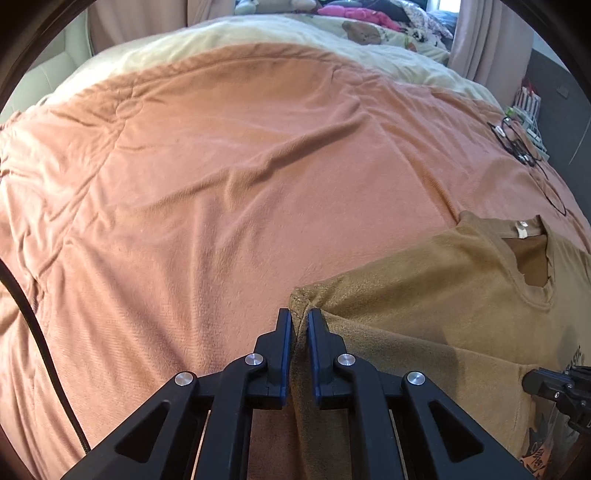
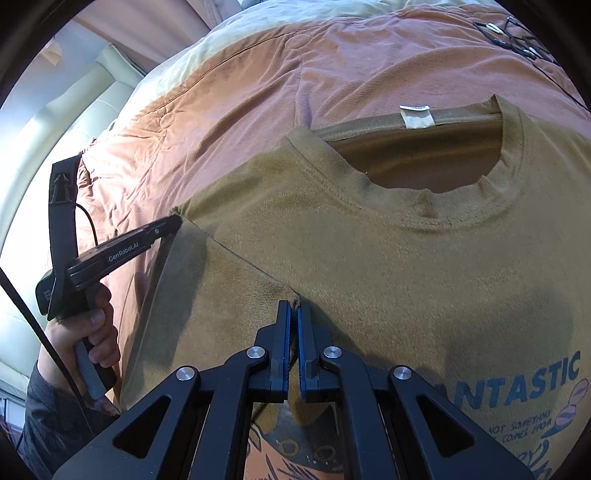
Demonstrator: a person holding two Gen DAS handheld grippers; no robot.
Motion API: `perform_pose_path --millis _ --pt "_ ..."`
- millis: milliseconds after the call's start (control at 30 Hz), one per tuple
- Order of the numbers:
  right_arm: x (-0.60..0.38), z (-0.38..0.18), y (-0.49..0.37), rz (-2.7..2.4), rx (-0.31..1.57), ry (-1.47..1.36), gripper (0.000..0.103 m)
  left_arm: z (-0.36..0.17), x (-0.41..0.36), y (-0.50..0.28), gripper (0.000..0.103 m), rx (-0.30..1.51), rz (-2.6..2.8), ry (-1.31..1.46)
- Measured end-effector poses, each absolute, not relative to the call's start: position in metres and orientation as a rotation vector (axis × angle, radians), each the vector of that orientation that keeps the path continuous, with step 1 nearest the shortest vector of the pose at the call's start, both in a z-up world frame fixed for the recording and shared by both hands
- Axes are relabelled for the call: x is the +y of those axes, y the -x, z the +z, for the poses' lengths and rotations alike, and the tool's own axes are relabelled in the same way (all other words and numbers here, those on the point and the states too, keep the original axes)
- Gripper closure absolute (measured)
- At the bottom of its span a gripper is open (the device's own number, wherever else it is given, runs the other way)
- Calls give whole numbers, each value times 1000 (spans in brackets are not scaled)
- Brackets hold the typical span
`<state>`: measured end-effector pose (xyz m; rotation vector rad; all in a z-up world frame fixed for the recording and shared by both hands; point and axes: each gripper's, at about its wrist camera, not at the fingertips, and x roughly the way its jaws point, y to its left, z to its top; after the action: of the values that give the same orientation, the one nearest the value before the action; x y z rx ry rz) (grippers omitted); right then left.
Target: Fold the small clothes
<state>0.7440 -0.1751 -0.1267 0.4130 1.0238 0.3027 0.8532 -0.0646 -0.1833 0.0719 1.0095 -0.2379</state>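
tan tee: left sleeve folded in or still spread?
Folded in. The sleeve lies doubled over the t-shirt front, its crease running diagonally to the right tool.

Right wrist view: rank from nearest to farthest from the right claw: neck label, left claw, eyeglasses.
From the right claw, pinched on the brown t-shirt:
1. Left claw, to the left, at the shirt's folded corner.
2. Neck label, up and right, inside the collar.
3. Eyeglasses, far top right on the orange blanket.

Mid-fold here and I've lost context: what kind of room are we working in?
Most likely a bedroom. The T-shirt lies on a bed with an orange blanket, a cream duvet lies beyond it, and curtains hang behind.
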Motion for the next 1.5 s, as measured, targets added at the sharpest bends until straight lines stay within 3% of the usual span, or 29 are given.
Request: perform_pose_path --millis 333,367,400,467,700,733,800,1100,1500 --pt "-165 -117 -746 262 1022 -322 99 -169 -55 -846 81 1015 -140 -97" --pt "-165 -114 -743 256 1019 -317 87 -166 -53 -842 81 1018 -135 -96" --pt "-165 -112 -741 258 1017 -321 60 -164 -51 -839 81 1022 -139 -86" --pt "-168 -106 -732 258 994 -342 39 -160 -46 -827 81 1042 -163 -49" --pt "-166 -94 -703 320 986 -362 39 -167 -40 -775 80 1117 -185 -46" --pt "-164 -92 -698 332 984 -362 41 -168 -40 -767 80 1123 -185 -47" --pt "-163 -91 -693 359 992 -361 56 -170 -39 -756 80 1137 -183 -44" --pt "-142 -85 -676 448 1014 -324 77 -172 -16 -709 80 1174 -189 9" --pt "-101 -117 -661 490 1141 -188 84 -174 -3 -660 80 1201 -166 46"
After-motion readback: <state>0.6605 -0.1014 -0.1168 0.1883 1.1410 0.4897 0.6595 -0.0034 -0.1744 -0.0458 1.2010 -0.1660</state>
